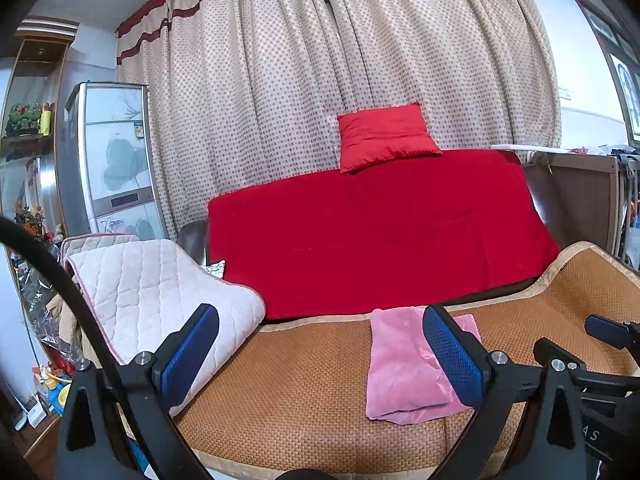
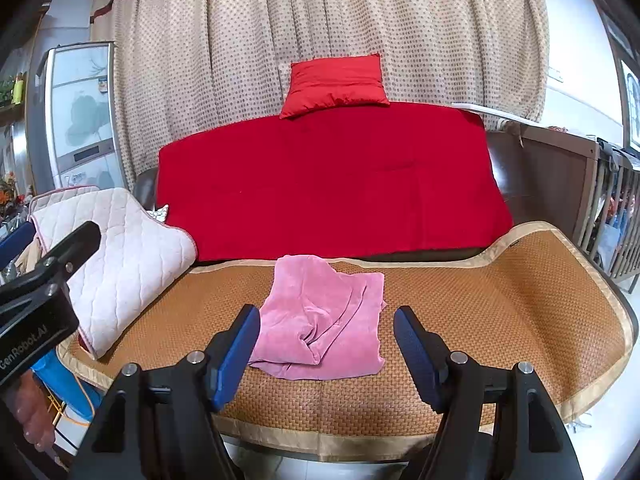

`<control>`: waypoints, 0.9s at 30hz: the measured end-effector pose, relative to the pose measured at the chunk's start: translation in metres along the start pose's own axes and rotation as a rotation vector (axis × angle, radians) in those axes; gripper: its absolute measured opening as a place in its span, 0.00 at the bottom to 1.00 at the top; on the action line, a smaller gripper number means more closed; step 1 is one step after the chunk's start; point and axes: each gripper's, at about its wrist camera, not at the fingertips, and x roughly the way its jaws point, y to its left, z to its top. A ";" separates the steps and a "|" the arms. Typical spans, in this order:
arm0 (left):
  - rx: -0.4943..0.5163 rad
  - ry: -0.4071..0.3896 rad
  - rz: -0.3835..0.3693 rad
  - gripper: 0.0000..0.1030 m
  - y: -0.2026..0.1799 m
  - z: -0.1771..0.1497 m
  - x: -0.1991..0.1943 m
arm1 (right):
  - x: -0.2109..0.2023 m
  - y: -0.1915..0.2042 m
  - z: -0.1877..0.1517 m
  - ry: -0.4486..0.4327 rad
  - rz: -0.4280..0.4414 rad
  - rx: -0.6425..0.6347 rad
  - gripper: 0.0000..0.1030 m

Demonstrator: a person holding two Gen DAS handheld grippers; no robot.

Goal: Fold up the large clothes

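Two grippers hover over the near edge of a woven mat (image 2: 480,304) covering the sofa seat; its tan border runs along the near rim and curves up at the far right. Bare mat lies open to the right of the pink garment (image 2: 324,320), while a quilted cream pad (image 2: 128,256) drapes over the left end, overlapping the mat's left edge. A red cover (image 2: 328,184) hangs on the backrest behind, with a red cushion (image 2: 336,84) on top, before the dotted curtain (image 2: 320,12). Folded into a rough rectangle, the garment lies near the mat's middle, its far edge close to the far border. Right gripper (image 2: 326,344): fingers apart, empty, straddling the garment's near edge without touching. Left gripper (image 1: 320,356): fingers apart, empty; the garment lies behind its right finger (image 1: 452,356).
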 end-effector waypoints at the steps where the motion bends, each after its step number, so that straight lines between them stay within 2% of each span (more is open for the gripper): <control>1: -0.001 0.002 -0.001 0.99 0.000 0.000 0.000 | 0.000 0.000 0.000 0.000 -0.002 0.000 0.71; 27: -0.042 0.058 -0.071 0.99 0.013 -0.007 0.025 | 0.025 0.014 0.007 0.021 -0.033 -0.012 0.71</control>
